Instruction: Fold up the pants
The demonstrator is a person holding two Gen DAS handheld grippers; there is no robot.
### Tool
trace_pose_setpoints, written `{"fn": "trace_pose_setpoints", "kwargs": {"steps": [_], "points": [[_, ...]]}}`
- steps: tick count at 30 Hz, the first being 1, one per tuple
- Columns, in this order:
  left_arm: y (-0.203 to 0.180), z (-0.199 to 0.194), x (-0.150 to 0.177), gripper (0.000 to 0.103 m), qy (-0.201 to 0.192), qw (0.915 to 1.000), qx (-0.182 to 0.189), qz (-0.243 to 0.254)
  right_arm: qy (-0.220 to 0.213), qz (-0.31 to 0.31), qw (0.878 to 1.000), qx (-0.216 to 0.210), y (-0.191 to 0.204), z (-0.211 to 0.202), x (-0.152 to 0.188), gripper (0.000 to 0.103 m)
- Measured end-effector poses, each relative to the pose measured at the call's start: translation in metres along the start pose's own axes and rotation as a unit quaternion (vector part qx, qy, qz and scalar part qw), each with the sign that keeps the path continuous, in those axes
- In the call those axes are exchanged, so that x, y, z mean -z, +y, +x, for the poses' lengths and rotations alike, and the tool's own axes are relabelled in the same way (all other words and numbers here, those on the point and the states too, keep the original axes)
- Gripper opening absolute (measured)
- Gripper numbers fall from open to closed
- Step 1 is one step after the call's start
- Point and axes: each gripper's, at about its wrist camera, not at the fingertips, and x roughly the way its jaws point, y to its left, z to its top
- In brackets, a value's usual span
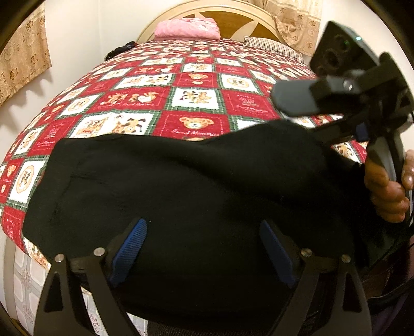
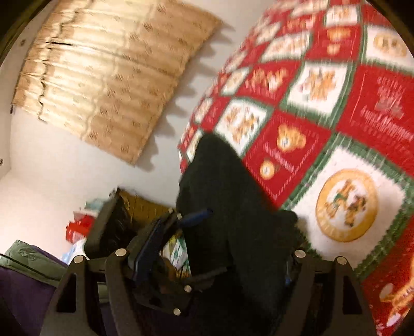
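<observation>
- The black pants (image 1: 181,186) lie bunched across the near edge of the bed's teddy-bear quilt (image 1: 194,100).
- The left gripper (image 1: 203,250) hovers over the pants, its blue-padded fingers (image 1: 129,248) spread wide and holding nothing.
- The right gripper (image 2: 214,268) is raised at the pants' right end; whether it grips the cloth, I cannot tell.

Home bedroom, quilted bed (image 1: 196,103), headboard (image 1: 233,20), curtains (image 2: 103,77)
</observation>
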Motion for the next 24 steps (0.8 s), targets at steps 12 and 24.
{"fn": "trace_pose_setpoints", "kwargs": {"steps": [12,24], "points": [[-0.001,0.003,0.002,0.092,-0.007,0.9999,-0.007,0.007,-0.062,-0.018,0.979,0.194,-0.022,-0.01,-0.011,0.016],[0.001,0.001,0.003,0.095,-0.012,0.9996,0.004,0.024,-0.115,-0.011,0.944,0.31,-0.024,-0.083,-0.02,0.012]]}}
